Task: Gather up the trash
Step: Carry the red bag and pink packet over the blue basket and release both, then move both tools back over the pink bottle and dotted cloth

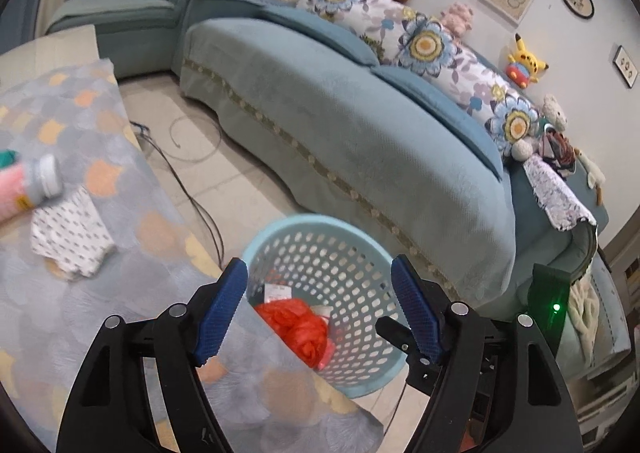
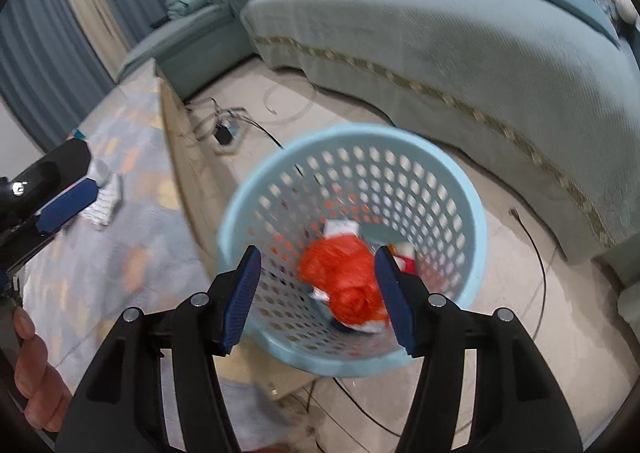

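Blue textured pads on both grippers, two per gripper, so four pads total. Right gripper (image 2: 318,289) has its fingers spread wide with nothing between them, hanging right over the one light blue perforated basket (image 2: 452,189). Left gripper (image 1: 318,307) is spread the same way and holds nothing, sitting over the table's near corner with the basket just past that edge, on the floor.

Inside the basket: one crumpled orange-red plastic bag (image 2: 344,277), plus a few white and red scraps of packaging around it. I can't count those properly, they're half buried under the bag and the right view is motion-blurred. One white scrap has red print on it, but it's unreadable.

On the patterned tablecloth (image 1: 120,317), toward the far left edge, there's one crumpled white dotted paper (image 1: 70,243), and next to it one pink container with a grey cap (image 1: 28,185), lying on its side and cut off by the frame. Something green pokes in beside it, too cropped to name.

Beyond the basket is one teal sofa (image 1: 320,125) with three floral cushions and several plush toys along the back, one of them a yellow Pikachu (image 1: 524,59). Black cables (image 1: 192,181) run across the tiled floor.
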The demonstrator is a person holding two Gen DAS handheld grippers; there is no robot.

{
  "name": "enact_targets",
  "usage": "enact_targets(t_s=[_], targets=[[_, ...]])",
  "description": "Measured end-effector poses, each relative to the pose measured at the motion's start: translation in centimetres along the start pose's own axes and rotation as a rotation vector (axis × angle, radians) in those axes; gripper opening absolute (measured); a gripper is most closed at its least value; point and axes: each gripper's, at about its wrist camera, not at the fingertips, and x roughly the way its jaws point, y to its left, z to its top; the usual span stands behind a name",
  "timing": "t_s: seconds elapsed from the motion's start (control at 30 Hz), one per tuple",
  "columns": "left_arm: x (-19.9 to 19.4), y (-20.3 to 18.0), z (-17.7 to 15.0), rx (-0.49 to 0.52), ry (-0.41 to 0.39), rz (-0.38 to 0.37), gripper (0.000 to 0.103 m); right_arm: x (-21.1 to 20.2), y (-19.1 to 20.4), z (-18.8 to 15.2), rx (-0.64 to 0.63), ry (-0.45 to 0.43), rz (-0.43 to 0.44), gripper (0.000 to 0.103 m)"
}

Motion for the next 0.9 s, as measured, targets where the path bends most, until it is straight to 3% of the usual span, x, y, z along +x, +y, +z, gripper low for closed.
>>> enact_targets(t_s=[0.27,0.33,0.4,0.67,0.83,0.9], targets=[[-6.1,3.2,2.9,-0.011,-0.118,0.070,0.073,-1.7,6.4,2.1,-0.105,-0.096,0.077,0.056],[-7.3,4.7,3.4,-0.018,-0.132,0.096,0.073,-1.5,8.5,2.5,-0.138,-0.110,0.088,0.062],[-8.7,7.0,3.8,-0.022,-0.149,0.145,0.073,-1.0,10.9,2.9,-0.166,-0.131,0.102,0.067],[-11.8,18.6,4.3,-0.121,-0.171,0.360,0.073,3.7,19.8,4.0,-0.282,-0.123,0.174,0.067],[-11.6,24.8,4.0,-0.194,-0.153,0.412,0.073,7.4,23.5,4.0,-0.336,-0.100,0.161,0.067],[-11.4,26.7,4.2,-0.213,-0.155,0.417,0.073,8.4,24.4,3.9,-0.357,-0.117,0.137,0.057]])
